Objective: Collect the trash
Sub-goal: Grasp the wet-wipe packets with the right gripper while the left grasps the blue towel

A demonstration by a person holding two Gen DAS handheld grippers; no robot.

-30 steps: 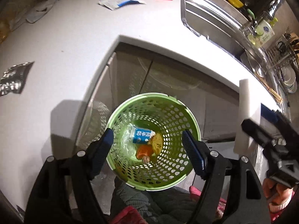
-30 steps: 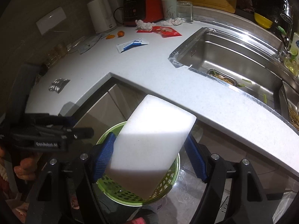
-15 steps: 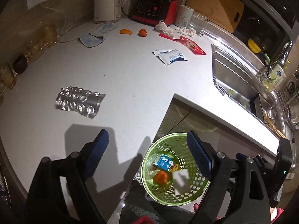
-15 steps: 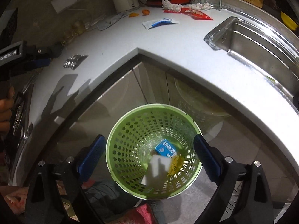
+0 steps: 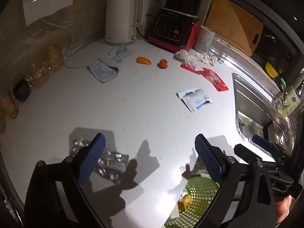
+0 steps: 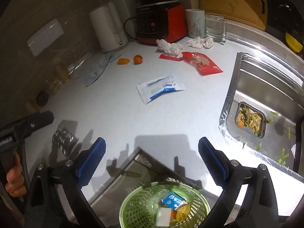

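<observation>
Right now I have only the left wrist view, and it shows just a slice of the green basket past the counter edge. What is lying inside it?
Observer: The right wrist view looks straight into the green basket. A white block lies at the bottom beside a blue-and-white carton.
Operator: Is the right gripper carrying anything?
Observer: No. The right gripper is open. Its jaws have just been opening, and nothing is between them.
Operator: Is there anything in the sink?
Observer: Yes. In the sink, the drain strainer is full of vegetable scraps.
</observation>
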